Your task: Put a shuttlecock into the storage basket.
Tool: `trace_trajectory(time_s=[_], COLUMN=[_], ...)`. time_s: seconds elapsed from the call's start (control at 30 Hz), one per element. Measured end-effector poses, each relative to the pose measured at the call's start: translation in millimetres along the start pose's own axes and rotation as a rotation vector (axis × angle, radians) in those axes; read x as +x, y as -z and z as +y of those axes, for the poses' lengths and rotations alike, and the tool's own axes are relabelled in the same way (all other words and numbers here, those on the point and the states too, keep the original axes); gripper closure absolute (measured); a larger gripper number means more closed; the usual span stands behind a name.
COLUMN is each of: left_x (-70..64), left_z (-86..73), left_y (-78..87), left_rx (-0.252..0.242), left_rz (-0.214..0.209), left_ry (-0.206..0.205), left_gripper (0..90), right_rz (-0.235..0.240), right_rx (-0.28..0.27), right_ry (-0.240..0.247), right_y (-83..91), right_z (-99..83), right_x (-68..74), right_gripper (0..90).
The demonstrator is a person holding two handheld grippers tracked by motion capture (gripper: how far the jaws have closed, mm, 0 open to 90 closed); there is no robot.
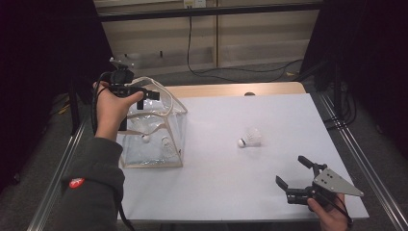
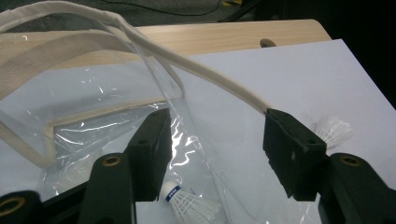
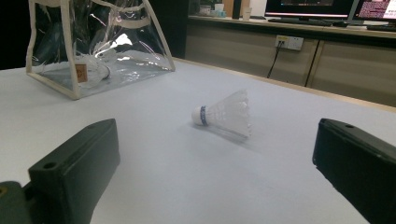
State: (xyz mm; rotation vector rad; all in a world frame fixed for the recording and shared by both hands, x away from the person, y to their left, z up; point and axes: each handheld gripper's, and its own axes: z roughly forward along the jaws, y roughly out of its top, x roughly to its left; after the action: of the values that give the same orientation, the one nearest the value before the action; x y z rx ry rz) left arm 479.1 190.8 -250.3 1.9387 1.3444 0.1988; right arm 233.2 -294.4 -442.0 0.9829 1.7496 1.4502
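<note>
A clear plastic bag [image 1: 153, 137] with beige trim stands on the left of the white table [image 1: 226, 183]. My left gripper [image 1: 142, 103] hovers open over its mouth; the bag's wall and beige handle [image 2: 210, 81] pass between the jaws of the left gripper [image 2: 217, 119], the handle touching the right jaw's tip. A shuttlecock [image 2: 189, 203] lies inside the bag [image 2: 93, 140], and at least one [image 1: 146, 138] shows through the wall. Another white shuttlecock [image 1: 250, 138] lies on its side mid-table, ahead of my open, empty right gripper [image 1: 291, 169]. The right gripper [image 3: 215, 128] faces that shuttlecock [image 3: 224, 114], with the bag [image 3: 93, 42] beyond.
A wooden strip [image 1: 231, 89] runs along the table's far edge, with cables on the floor [image 1: 240, 72] beyond it. Metal rails [image 1: 356, 159] flank both sides of the table. White surface lies bare between bag and loose shuttlecock.
</note>
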Motion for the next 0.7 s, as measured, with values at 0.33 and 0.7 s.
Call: trace_trajectory(time_s=[0.33,0.7], left_x=[-12.7,-31.1], left_z=[0.3,2.5], left_y=[-1.4,-3.7], left_rx=[0.008,0.014], left_rz=[-0.048,-0.099], left_ry=[-0.019,-0.060], left_gripper=[36.9,33.7], right_rz=[0.000,0.001], right_rx=[0.001,0.000], right_ry=[-0.001,-0.002], right_y=[0.2,0.4], right_z=[0.2,0.2], right_x=[0.5,0.6], right_gripper=[0.6,0.6])
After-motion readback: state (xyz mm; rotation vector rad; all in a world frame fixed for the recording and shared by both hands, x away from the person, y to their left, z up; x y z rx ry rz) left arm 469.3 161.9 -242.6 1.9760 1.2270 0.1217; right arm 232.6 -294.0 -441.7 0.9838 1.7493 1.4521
